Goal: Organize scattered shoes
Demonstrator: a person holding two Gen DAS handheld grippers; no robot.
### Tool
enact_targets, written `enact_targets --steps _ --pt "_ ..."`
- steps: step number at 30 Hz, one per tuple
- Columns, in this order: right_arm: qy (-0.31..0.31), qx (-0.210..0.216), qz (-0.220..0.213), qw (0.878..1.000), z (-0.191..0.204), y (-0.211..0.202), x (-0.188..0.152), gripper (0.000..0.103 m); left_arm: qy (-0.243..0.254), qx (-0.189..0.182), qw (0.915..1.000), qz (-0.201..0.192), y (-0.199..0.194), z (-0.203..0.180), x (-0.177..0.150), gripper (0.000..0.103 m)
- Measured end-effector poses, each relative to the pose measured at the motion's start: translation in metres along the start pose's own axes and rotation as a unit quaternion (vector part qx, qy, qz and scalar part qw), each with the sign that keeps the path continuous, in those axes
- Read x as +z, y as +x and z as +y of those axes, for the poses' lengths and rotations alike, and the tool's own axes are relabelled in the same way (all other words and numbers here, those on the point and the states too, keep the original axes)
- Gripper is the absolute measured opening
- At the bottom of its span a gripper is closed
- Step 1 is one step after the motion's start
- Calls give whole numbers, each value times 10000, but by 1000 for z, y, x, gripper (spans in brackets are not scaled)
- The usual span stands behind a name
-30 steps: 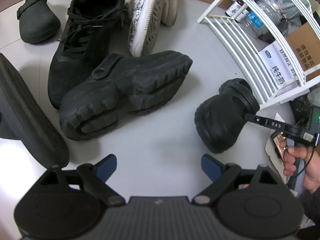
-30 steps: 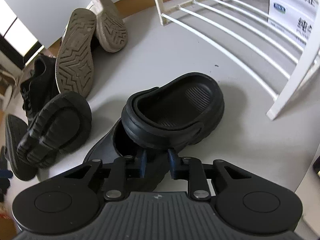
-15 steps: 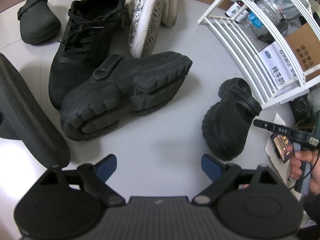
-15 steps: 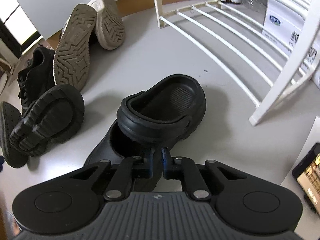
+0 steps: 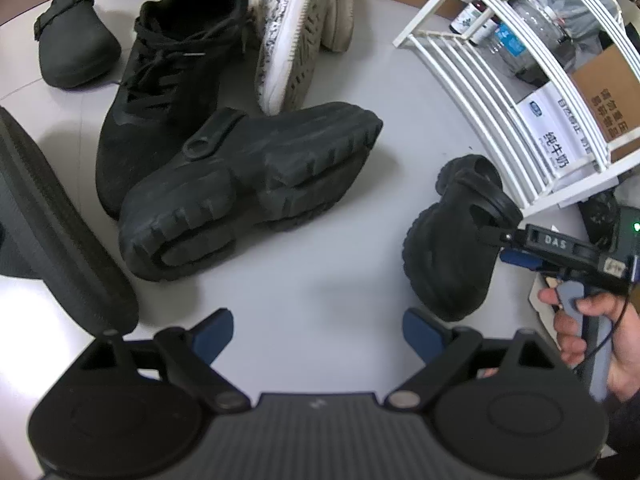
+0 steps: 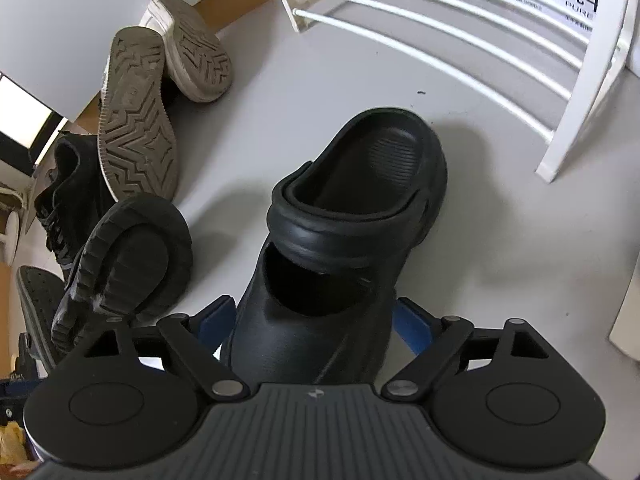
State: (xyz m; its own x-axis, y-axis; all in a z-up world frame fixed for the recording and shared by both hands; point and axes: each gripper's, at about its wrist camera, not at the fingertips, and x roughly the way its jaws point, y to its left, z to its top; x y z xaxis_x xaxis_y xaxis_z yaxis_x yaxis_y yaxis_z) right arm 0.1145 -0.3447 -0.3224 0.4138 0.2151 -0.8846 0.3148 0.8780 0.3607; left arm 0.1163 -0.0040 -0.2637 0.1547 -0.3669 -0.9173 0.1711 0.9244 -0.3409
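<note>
While right tongs (image 6: 314,326) straddle clog (image 6: 344,240) (spread), floor (image 6: 304,92) ahead clear.

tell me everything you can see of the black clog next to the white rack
The black clog looks like smooth, slightly glossy moulded foam or rubber, with a chunky lugged sole, a ribbed footbed and a heel strap folded forward across the opening. It sits upright on the pale floor, heel end toward the white rack. The right tool is open, one blue finger on each side of its toe; contact is unclear.
</note>
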Motion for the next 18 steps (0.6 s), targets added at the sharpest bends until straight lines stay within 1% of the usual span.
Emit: enact_targets --steps 3,5,6,7,9,13,18 --pt "173 -47 50 9998 1 7 -1 91 -18 -23 10000 7 0 0 0 93" --pt "89 -77 75 9999 4 11 -2 90 -1 -30 10000 7 0 0 0 93" --pt "47 -92 88 9999 5 12 -3 89 2 -32 10000 8 0 0 0 93" --pt "3 -121 93 9999 5 13 -3 85 6 -35 10000 9 0 0 0 93" --pt "-194 -108 65 9997 4 13 -5 84 -8 -30 10000 13 0 1 -1 93" --pt "-541 9 52 9985 0 9 -4 77 -35 -13 10000 25 0 2 -1 93" --pt "-1039 28 52 9946 1 3 -1 72 -18 -18 10000 28 1 1 0 93"
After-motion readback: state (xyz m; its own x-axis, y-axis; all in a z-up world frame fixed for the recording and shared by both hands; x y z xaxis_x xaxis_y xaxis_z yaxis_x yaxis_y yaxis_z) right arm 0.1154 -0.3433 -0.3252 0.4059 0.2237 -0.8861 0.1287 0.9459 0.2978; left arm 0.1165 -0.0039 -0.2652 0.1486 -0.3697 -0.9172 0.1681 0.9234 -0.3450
